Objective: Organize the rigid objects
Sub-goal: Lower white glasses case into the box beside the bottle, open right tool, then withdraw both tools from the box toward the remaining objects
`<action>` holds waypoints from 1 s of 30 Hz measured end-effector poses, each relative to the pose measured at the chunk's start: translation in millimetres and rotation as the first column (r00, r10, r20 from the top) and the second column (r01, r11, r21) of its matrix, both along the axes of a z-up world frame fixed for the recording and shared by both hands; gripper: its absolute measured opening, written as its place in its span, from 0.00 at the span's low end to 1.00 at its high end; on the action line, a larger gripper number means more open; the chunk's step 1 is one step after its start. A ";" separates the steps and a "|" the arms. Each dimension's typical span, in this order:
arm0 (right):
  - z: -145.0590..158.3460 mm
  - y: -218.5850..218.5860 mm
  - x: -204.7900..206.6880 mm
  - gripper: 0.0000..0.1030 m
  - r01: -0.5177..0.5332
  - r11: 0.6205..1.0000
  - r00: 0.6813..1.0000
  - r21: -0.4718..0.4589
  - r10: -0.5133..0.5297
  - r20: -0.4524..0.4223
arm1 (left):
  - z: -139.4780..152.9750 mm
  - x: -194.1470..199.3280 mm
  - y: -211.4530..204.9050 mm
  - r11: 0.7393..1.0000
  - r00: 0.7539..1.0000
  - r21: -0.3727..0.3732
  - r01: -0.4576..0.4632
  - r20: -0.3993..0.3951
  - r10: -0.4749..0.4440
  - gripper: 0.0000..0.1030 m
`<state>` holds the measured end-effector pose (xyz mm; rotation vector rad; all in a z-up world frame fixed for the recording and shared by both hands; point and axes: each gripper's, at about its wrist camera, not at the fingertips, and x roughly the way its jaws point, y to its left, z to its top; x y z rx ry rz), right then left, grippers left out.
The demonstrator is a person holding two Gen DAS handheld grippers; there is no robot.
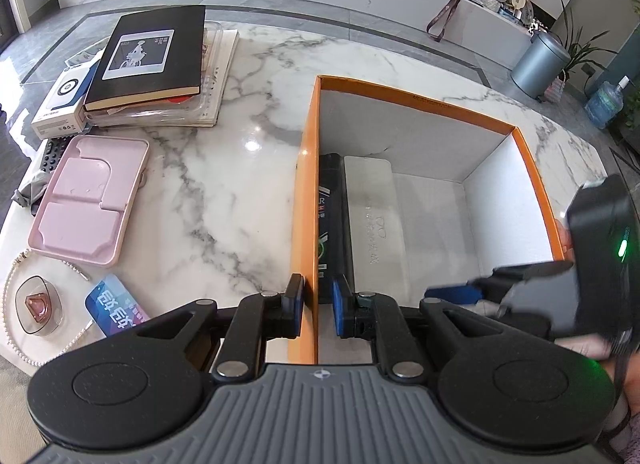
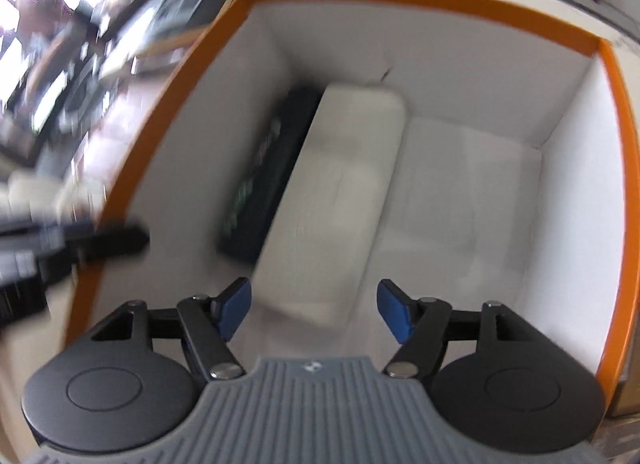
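An open orange box [image 1: 306, 167] with a white inside stands on the marble table [image 1: 240, 183]. In it lie a black box [image 1: 334, 223] along the left wall and a flat white case [image 1: 372, 215] beside it. My left gripper [image 1: 318, 306] is shut on the box's left wall, one pad outside, one inside. My right gripper [image 2: 314, 312] is open and empty above the white case [image 2: 344, 183], inside the orange box [image 2: 616, 143]; its view is blurred. The right gripper also shows at the right of the left wrist view [image 1: 520, 284].
Left of the box lie a pink tray [image 1: 88, 199], a black book [image 1: 152, 55] on a stack of books, a white carton [image 1: 60, 103], a blue card pack [image 1: 116, 304], a pearl necklace [image 1: 16, 328] and a small glass dish [image 1: 38, 304].
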<state>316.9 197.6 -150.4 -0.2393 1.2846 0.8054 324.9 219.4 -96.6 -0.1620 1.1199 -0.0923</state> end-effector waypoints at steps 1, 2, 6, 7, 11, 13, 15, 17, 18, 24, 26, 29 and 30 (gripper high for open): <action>-2.1 2.6 -3.8 0.67 -0.027 0.999 1.000 -0.017 0.027 -0.002 | 0.0 0.0 -0.2 1.000 1.000 0.001 0.000 0.000 0.000 0.16; -4.5 4.7 -6.4 0.59 -0.039 0.999 0.999 -0.032 0.039 -0.002 | 0.0 -0.1 -0.7 1.000 1.000 0.004 0.000 -0.001 0.000 0.16; -11.3 11.5 -5.5 0.36 -0.035 0.997 0.998 -0.070 0.038 0.047 | 0.7 -0.1 -3.4 1.000 1.000 0.020 0.004 -0.002 -0.004 0.16; -11.2 11.0 -3.5 0.35 -0.027 0.998 0.998 -0.058 0.029 0.047 | 0.8 -0.2 -3.5 1.000 1.000 0.020 0.004 -0.002 -0.004 0.16; -6.8 9.0 -3.6 0.36 -0.025 0.999 0.999 -0.039 0.027 0.043 | 0.7 -0.3 -2.7 1.000 1.000 0.010 0.001 -0.003 -0.001 0.16; 3.3 6.3 -9.4 0.37 -0.035 0.999 0.998 -0.017 0.035 0.044 | 0.7 -0.1 -3.0 1.000 1.000 0.010 0.003 -0.003 -0.003 0.16; 14.4 3.9 -16.0 0.34 -0.047 0.998 0.999 0.035 0.046 0.019 | 0.8 0.2 -3.3 1.000 1.000 0.016 0.002 -0.005 -0.002 0.16; 19.8 4.7 -22.8 0.16 -0.072 0.993 0.997 0.092 0.071 0.006 | 1.0 0.3 -3.4 1.000 1.000 0.017 -0.004 -0.009 0.004 0.15; 20.7 8.3 -25.3 0.14 -0.093 0.989 0.996 0.115 0.093 0.001 | 1.0 0.2 -2.9 1.000 1.000 0.014 -0.008 -0.009 0.008 0.15; 2.2 27.5 -18.9 0.02 -0.074 0.985 0.994 0.155 0.085 -0.063 | 2.8 -1.0 0.8 1.000 1.000 -0.002 -0.012 -0.011 0.012 0.16; 5.4 26.4 -21.8 0.01 -0.065 0.985 0.997 0.160 0.070 -0.026 | 2.5 -0.8 1.3 1.000 1.000 -0.005 -0.013 -0.010 0.013 0.15; 5.5 33.5 -20.0 0.00 -0.036 0.989 0.999 0.146 0.033 0.023 | 4.2 0.1 3.8 0.999 0.999 -0.021 -0.032 0.000 0.032 0.15; 4.7 31.1 -18.4 0.00 -0.029 0.989 0.999 0.144 0.024 0.030 | 4.7 0.5 4.4 0.999 0.999 -0.025 -0.036 0.002 0.036 0.15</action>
